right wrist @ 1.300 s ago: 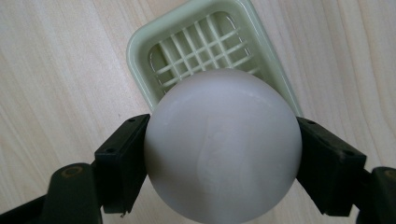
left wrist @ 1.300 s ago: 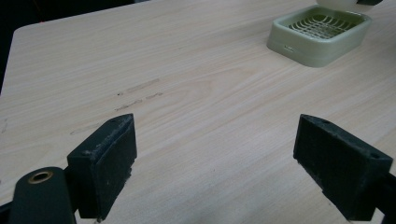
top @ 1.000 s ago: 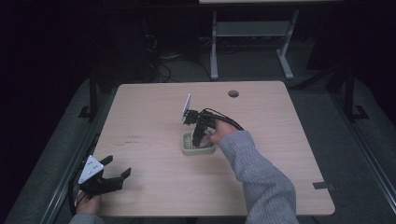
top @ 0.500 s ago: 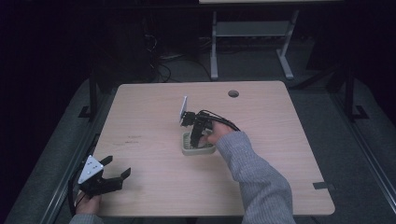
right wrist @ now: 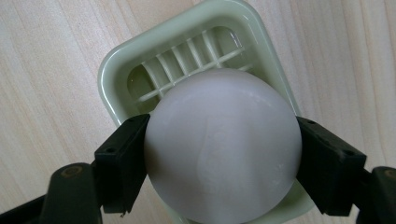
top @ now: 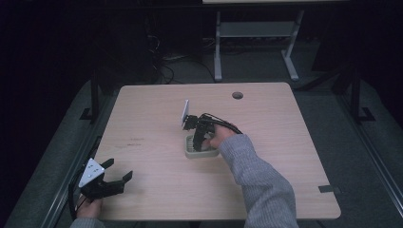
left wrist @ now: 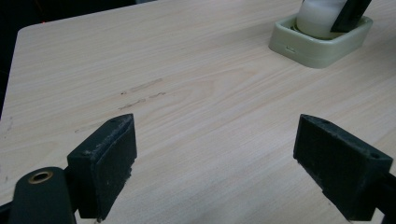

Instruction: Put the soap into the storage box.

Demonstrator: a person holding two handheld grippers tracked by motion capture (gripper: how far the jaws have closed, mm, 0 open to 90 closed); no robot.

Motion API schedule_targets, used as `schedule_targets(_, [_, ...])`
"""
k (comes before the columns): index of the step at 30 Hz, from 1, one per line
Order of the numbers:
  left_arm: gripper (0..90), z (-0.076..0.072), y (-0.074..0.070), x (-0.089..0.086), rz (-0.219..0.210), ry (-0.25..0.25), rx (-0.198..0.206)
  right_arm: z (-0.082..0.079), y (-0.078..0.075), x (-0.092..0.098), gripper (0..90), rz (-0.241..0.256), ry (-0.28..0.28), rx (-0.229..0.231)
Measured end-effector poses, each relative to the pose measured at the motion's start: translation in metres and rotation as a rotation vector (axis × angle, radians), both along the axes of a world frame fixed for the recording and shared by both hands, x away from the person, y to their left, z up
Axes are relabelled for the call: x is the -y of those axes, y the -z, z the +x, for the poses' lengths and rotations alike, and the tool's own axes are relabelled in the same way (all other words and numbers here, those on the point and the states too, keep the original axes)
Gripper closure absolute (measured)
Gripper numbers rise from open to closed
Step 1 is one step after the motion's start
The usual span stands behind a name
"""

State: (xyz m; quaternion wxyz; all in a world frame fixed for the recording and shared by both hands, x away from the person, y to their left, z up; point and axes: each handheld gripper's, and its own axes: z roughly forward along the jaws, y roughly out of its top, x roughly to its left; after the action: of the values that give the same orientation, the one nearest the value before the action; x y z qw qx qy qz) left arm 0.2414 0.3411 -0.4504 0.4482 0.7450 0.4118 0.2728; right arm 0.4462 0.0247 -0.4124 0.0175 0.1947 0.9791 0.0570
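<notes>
At the near left corner of the counter [top: 157, 190], the left tongs [top: 110, 183] rest in a hand, released, their jaws spread wide with nothing but bare wood between them. The left gripper view looks from there across faint scuff marks [left wrist: 140, 91] toward the pale green soap dish [left wrist: 322, 44] farther off. It shows the dish from the side, with the white soap [left wrist: 317, 18] rising above its rim.

Near the middle of the counter, the right tongs [top: 199, 142] point down into the soap dish [top: 190, 153], a grey sleeve [top: 259, 185] behind them. The right gripper view looks straight down: the right tongs [right wrist: 223, 154] are clenched on the soap [right wrist: 223, 149], one jaw on each side of its rounded white body. From here it looks nearly round, so its long axis is hard to tell. Beneath it show the dish's slatted floor [right wrist: 187, 60] and rounded rim, which the high view leaves too small to read.
</notes>
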Motion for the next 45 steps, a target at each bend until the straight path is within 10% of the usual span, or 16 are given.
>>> schedule_targets(45, [12.9,-0.002,-0.001,-0.001,-0.005,-0.008,0.010,-0.002,-0.009,0.003,18.5,0.037,0.010,-0.005])
